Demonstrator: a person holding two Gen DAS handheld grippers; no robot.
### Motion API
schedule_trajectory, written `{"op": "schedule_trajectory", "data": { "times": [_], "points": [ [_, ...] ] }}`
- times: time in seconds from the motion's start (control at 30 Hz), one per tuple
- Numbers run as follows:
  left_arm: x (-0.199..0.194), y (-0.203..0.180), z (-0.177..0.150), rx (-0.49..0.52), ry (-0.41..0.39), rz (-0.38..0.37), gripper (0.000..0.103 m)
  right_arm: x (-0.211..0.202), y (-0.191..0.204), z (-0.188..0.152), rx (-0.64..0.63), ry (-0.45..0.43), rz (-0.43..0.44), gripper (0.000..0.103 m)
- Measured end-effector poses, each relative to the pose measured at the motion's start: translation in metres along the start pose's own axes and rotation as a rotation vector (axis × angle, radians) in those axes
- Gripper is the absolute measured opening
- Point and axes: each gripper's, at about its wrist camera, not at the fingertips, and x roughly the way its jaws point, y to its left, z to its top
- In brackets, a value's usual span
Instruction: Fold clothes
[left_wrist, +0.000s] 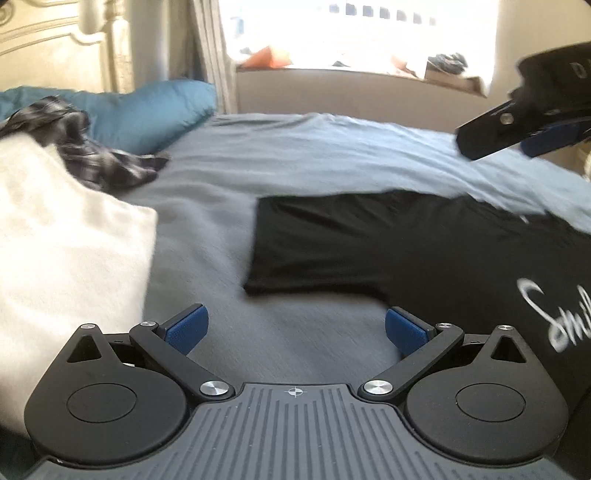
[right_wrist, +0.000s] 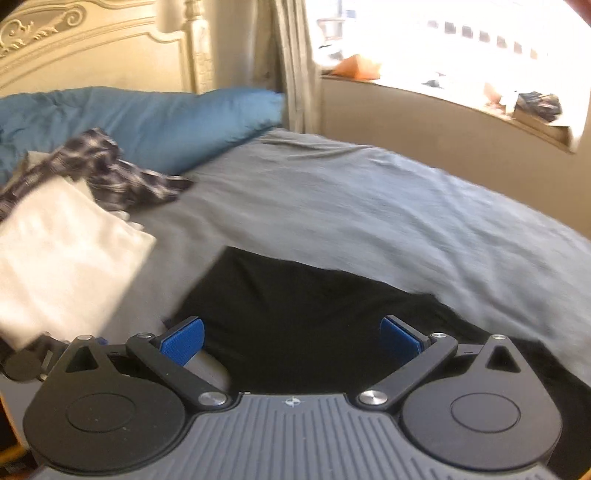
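Observation:
A black T-shirt (left_wrist: 406, 243) with white script lettering lies flat on the grey bed cover (left_wrist: 295, 158), one sleeve pointing left. My left gripper (left_wrist: 295, 330) hovers open just short of the sleeve's near edge, nothing between its blue pads (left_wrist: 186, 330). In the right wrist view the same black T-shirt (right_wrist: 295, 310) lies under my right gripper (right_wrist: 291, 341), which is open above the cloth. The right gripper also shows in the left wrist view as a dark body at the upper right (left_wrist: 517, 125). A folded white garment (left_wrist: 62, 236) lies to the left.
A crumpled plaid shirt (left_wrist: 74, 140) rests behind the white garment (right_wrist: 62, 254), near blue pillows (left_wrist: 147, 107). A carved cream headboard (right_wrist: 92, 48) stands at the back left. A curtain (right_wrist: 295, 55) and a bright window ledge with clutter (right_wrist: 480, 92) border the bed's far side.

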Motion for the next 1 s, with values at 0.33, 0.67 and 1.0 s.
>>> {"op": "schedule_trajectory", "data": {
  "times": [0.33, 0.67, 1.0],
  "points": [
    [0.05, 0.024, 0.007, -0.148, -0.005, -0.001, 0.061, 0.107, 0.019, 0.056, 0.026, 0.125, 0.115, 0.093],
    [0.066, 0.023, 0.003, -0.136, 0.026, 0.007, 0.025, 0.194, 0.048, 0.08, 0.065, 0.253, 0.121, 0.071],
    [0.066, 0.018, 0.002, -0.094, -0.023, 0.01, 0.005, 0.245, 0.065, 0.074, 0.067, 0.352, 0.039, 0.04]
  ]
}}
